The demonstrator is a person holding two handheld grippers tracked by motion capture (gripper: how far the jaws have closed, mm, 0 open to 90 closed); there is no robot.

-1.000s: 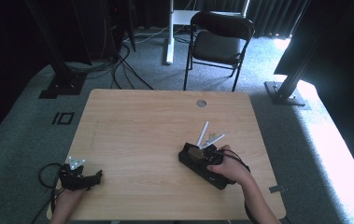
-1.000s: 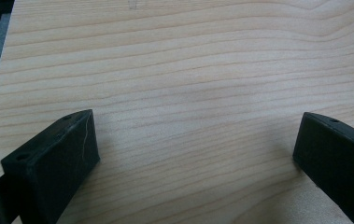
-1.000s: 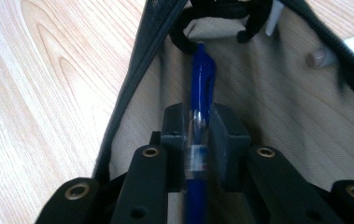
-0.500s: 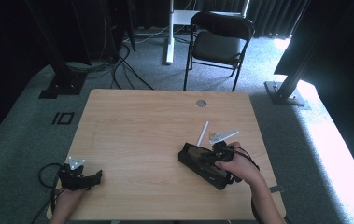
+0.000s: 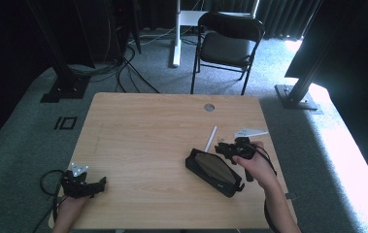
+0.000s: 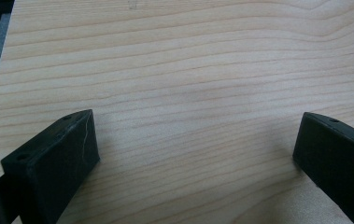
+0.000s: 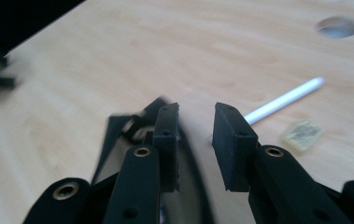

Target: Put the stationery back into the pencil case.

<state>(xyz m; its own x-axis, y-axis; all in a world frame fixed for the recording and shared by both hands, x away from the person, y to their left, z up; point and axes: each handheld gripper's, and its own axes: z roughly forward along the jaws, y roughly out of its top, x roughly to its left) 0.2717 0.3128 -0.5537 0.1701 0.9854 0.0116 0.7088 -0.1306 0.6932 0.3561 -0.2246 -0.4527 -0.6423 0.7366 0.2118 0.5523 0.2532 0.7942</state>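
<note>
Right claw (image 7: 195, 135) (just been opening) hovers empty over pouch (image 5: 214, 171).

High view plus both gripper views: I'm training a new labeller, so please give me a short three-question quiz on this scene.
1. True or false: the white pen lies inside the black pouch.
2. Which jaws stand wider apart? A: left gripper. B: right gripper.
3. What stands beyond the far edge of the table?

Key:
1. False; it lies on the table, outside the pouch.
2. A. The right gripper's jaws have just been opening, with nothing between them.
3. A black folding chair.
</note>
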